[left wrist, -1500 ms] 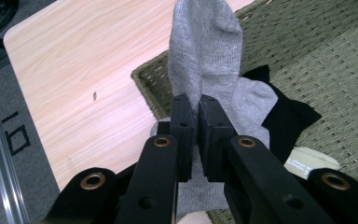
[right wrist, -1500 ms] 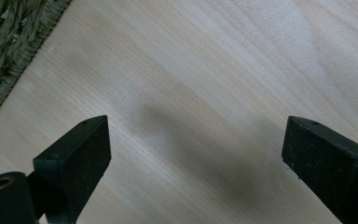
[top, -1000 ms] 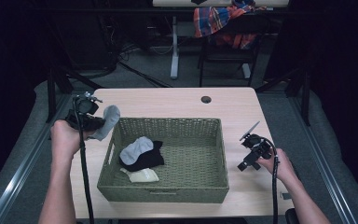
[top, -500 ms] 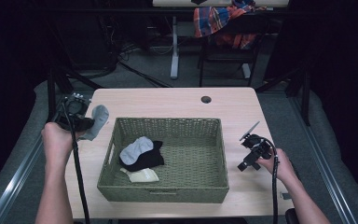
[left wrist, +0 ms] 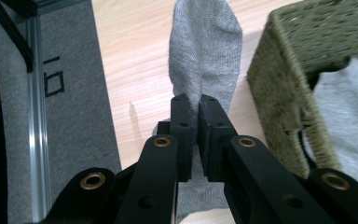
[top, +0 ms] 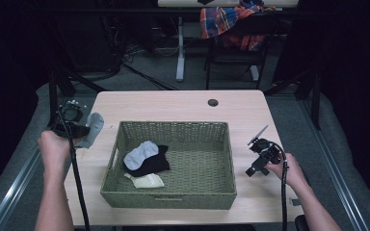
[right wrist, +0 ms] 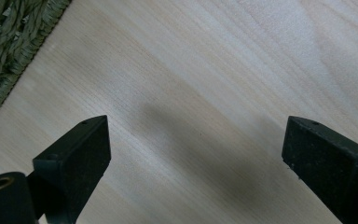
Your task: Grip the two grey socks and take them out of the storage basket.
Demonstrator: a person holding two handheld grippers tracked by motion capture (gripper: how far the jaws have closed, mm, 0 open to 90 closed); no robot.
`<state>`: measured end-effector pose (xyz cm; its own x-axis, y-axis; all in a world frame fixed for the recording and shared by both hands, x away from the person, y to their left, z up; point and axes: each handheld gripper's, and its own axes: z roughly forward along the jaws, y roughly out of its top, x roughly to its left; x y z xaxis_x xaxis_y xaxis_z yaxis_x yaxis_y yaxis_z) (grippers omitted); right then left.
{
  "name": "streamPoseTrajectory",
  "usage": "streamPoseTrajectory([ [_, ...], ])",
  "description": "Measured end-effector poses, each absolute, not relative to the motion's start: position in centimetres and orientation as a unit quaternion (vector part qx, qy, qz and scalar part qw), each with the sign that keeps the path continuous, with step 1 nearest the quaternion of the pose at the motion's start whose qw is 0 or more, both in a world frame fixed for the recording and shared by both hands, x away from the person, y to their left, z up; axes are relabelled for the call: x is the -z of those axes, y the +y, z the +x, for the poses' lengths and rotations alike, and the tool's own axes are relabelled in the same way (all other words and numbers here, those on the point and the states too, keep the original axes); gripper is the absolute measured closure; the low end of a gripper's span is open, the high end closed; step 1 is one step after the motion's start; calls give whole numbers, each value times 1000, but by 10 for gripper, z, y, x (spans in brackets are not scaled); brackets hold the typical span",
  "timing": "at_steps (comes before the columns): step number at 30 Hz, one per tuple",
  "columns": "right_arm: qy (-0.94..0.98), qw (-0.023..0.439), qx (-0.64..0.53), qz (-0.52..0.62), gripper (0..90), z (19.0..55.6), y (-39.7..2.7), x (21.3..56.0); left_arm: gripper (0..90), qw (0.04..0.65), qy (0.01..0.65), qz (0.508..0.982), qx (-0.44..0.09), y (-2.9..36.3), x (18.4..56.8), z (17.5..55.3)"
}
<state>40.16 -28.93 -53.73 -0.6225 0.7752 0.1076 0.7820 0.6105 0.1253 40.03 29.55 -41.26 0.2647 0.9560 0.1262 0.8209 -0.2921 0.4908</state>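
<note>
Holding the grey sock [left wrist: 205, 56] pinched in the left gripper [left wrist: 196, 116] at frame left beside the basket [top: 168, 195], right gripper [right wrist: 193, 144] wide and empty; thin fabric grip could slip off the table edge.

Dim room, table lit from above — soft shadows, slight close-up blur
</note>
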Motion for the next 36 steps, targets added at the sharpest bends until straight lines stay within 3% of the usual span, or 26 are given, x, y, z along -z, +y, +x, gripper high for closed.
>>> streamPoseTrajectory([
  [36, -897, 22, 80, -435, 75, 401, -289, 537, 856, 130, 585, 787, -147, 300, 485, 423],
])
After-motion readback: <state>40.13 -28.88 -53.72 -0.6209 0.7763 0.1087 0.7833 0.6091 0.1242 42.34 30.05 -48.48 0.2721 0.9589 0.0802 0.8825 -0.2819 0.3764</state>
